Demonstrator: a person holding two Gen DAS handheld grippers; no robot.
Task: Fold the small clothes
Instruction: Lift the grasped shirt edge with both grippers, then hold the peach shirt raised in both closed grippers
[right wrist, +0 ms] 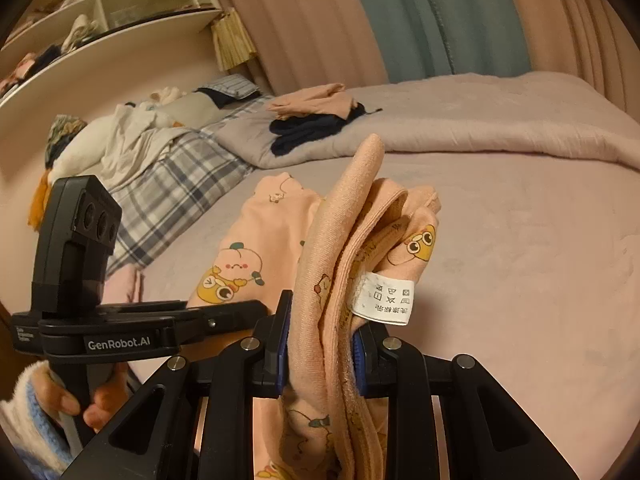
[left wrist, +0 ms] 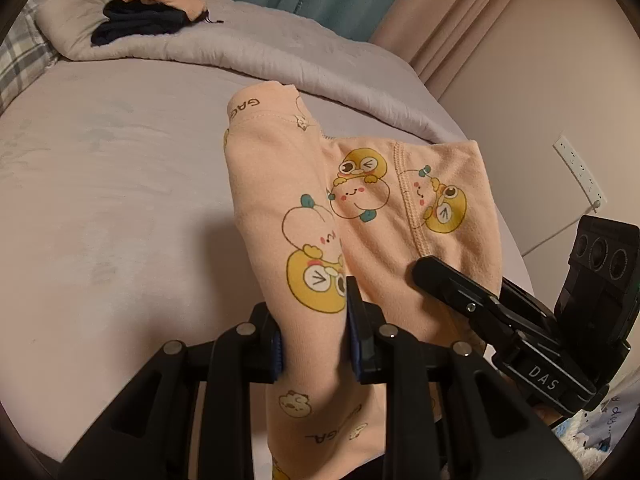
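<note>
A small peach garment with yellow cartoon prints (left wrist: 304, 208) is held up above the bed by both grippers. My left gripper (left wrist: 314, 340) is shut on one bunched edge of it. My right gripper (right wrist: 320, 356) is shut on the other edge, where a white care label (right wrist: 384, 298) hangs out; the garment (right wrist: 352, 240) stands up folded between its pads. The right gripper also shows in the left wrist view (left wrist: 452, 284) at the lower right, and the left gripper in the right wrist view (right wrist: 224, 316) at the lower left. The far part of the garment droops onto the bed.
The bed has a pale lilac sheet (left wrist: 100, 184) and a rolled grey duvet (left wrist: 280, 52) at the back. A folded pile, peach cloth on dark navy cloth (left wrist: 148, 8), lies on the duvet. A plaid blanket (right wrist: 168, 196), white clothes and shelves stand at left. Curtains hang behind.
</note>
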